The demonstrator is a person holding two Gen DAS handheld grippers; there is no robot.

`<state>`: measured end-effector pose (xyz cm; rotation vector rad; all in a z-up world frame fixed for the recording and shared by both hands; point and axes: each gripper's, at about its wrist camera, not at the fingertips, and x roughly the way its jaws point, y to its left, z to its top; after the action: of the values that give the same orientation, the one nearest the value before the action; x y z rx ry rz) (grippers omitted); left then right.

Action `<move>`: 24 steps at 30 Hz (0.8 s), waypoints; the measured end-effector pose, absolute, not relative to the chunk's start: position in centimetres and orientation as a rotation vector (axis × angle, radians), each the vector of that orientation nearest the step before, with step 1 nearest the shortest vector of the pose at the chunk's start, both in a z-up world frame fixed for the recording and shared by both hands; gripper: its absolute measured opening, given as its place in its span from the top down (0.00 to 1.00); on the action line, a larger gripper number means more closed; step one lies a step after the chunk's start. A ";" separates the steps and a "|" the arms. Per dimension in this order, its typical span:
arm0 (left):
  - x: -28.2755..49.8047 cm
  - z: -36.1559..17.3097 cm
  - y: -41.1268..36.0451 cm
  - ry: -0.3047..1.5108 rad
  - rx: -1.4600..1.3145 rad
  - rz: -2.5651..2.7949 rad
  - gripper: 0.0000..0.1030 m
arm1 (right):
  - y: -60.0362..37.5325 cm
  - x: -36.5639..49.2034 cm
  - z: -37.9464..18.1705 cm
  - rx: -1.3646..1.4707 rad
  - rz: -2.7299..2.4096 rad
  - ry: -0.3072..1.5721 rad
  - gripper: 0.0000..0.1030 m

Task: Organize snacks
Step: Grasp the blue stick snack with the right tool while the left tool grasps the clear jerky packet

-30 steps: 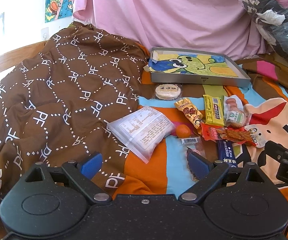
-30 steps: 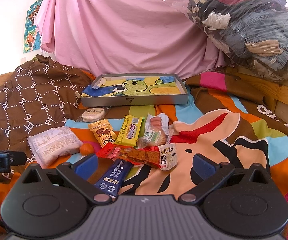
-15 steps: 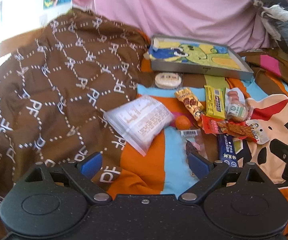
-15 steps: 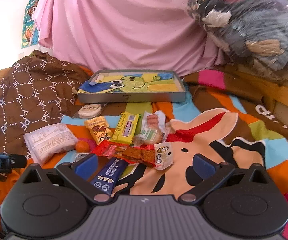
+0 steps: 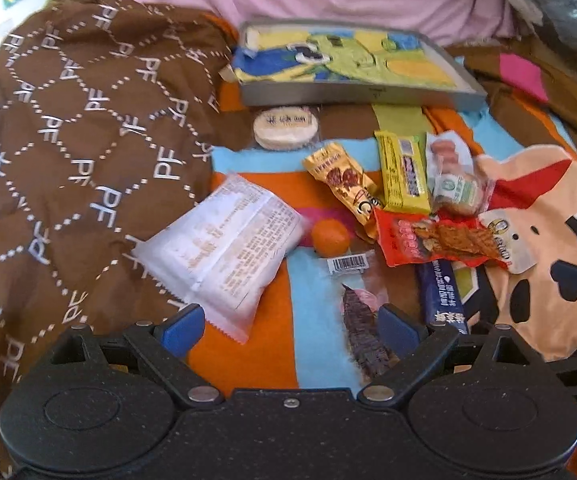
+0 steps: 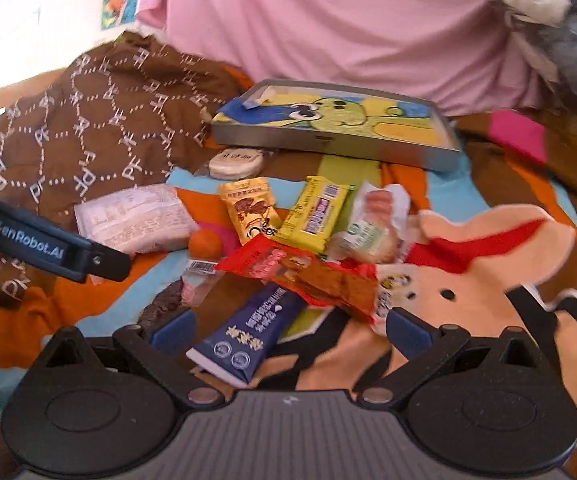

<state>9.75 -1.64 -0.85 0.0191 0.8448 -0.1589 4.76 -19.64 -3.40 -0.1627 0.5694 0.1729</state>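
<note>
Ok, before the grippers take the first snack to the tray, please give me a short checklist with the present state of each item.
1. Left gripper open and holding nothing: ok.
2. Right gripper open and holding nothing: ok.
3. Tray has free room inside: ok, only its cartoon lining shows.
4. Snack lined up for the right gripper: ok, the dark blue packet lies between its fingers.
5. That packet free to lift: not ok, the red packet lies over its far end.
6. Snack centred for the left gripper: not ok, the white packet and the dark strip packet sit at either finger, with bare blanket in the middle.
</note>
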 end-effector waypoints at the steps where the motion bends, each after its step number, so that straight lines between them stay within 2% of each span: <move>1: 10.4 -1.0 -1.7 0.859 0.030 -0.161 0.09 | -19.4 5.3 -3.6 -0.178 0.173 0.576 0.00; 9: 12.8 -2.0 -2.0 0.918 0.026 -0.183 0.09 | -18.6 9.6 -6.3 -0.132 0.140 0.713 0.00; 15: 12.6 -3.0 -3.3 0.948 0.030 -0.221 0.11 | -19.9 9.1 -7.1 -0.127 0.130 0.743 0.00; 17: 12.6 -3.3 -4.0 0.951 0.043 -0.241 0.12 | -20.9 8.6 -7.0 -0.134 0.110 0.757 0.03; 19: 12.6 -3.5 -4.7 0.956 0.049 -0.260 0.12 | -21.6 8.0 -6.6 -0.137 0.112 0.755 0.12; 20: 12.6 -3.6 -5.0 0.960 0.051 -0.271 0.12 | -21.8 7.6 -6.4 -0.147 0.110 0.747 0.13; 24: 13.2 -4.5 -6.1 1.011 0.085 -0.273 0.17 | -21.5 7.0 -6.2 -0.181 0.134 0.732 0.14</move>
<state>13.19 -6.08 -4.53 0.0845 1.0108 -0.2733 7.04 -21.50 -6.21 -0.1810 0.7319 0.1336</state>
